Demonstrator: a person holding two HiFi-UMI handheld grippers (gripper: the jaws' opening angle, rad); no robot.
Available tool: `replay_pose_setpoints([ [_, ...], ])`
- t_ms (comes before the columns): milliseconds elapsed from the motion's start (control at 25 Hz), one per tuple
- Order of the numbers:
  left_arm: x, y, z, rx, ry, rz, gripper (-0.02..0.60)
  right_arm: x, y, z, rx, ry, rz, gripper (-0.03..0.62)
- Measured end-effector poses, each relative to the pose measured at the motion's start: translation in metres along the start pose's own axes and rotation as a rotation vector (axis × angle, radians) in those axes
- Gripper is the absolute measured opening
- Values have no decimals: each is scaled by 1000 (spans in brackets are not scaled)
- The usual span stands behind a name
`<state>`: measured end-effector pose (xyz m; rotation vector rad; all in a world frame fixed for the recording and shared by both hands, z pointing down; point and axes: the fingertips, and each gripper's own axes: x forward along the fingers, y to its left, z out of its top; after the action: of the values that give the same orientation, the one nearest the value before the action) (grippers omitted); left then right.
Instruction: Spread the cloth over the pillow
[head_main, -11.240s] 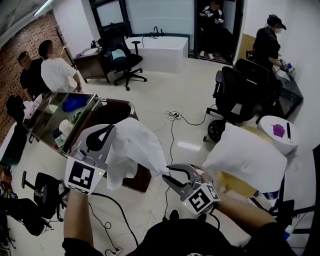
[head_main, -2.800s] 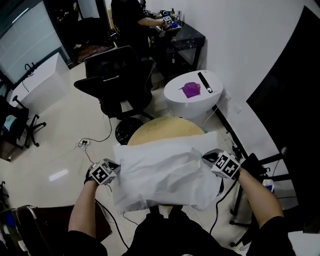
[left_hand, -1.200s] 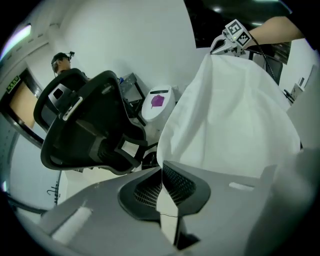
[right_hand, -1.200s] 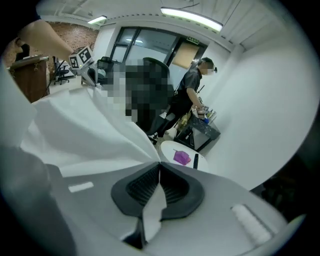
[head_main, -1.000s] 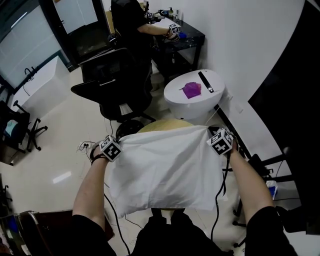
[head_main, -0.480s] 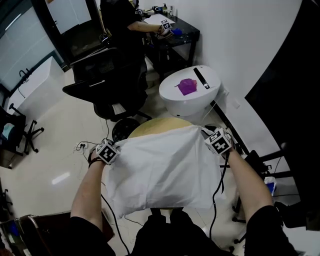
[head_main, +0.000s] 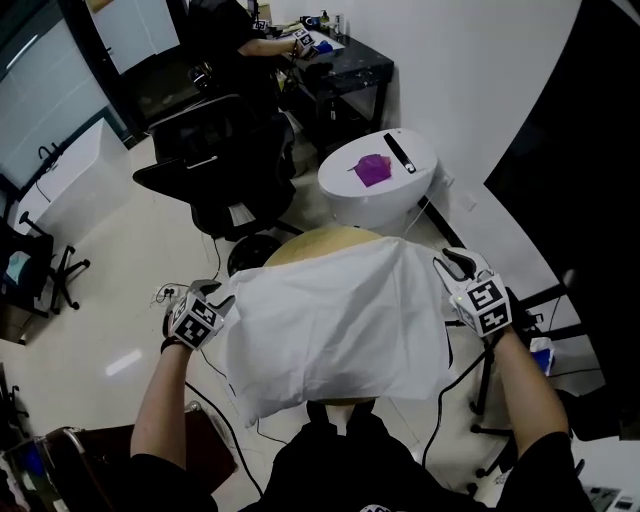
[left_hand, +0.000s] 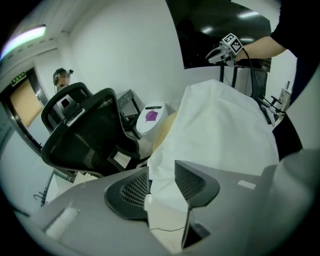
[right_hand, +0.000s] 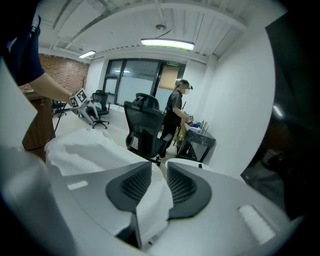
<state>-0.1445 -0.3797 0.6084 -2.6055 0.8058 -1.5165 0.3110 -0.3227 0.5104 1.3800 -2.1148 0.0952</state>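
A white cloth (head_main: 340, 320) lies spread over the pillow, which is wholly hidden under it, on a round tan top (head_main: 320, 240). My left gripper (head_main: 215, 292) is at the cloth's left corner. In the left gripper view its jaws (left_hand: 162, 182) have just been opening, with a fold of the cloth (left_hand: 225, 125) loose in the gap. My right gripper (head_main: 452, 263) is just off the cloth's right edge. Its jaws (right_hand: 159, 182) stand apart too, having just opened, with the cloth's edge (right_hand: 150, 200) between the pads, not pinched.
A white round side table (head_main: 405, 190) with a purple thing (head_main: 372, 170) and a black bar stands beyond. A black office chair (head_main: 215, 165) is at far left, and a person works at a black desk (head_main: 345, 65). Cables (head_main: 210, 370) lie on the floor.
Both grippers have let go of the cloth's far corners and drawn outward and back, the right one farther. The cloth now rests flat over the pillow.
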Motion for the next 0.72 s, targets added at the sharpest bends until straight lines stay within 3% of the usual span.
replay_pose_setpoints([
  [160, -32, -37, -15, 57, -52, -17, 152, -40, 38, -10, 14, -17, -22, 112],
  [480, -57, -136, -56, 152, -72, -125, 166, -91, 120, -78, 54, 90, -74, 115],
  [720, -72, -196, -80, 230, -52, -155, 201, -118, 167, -139, 115, 199, -59, 121],
])
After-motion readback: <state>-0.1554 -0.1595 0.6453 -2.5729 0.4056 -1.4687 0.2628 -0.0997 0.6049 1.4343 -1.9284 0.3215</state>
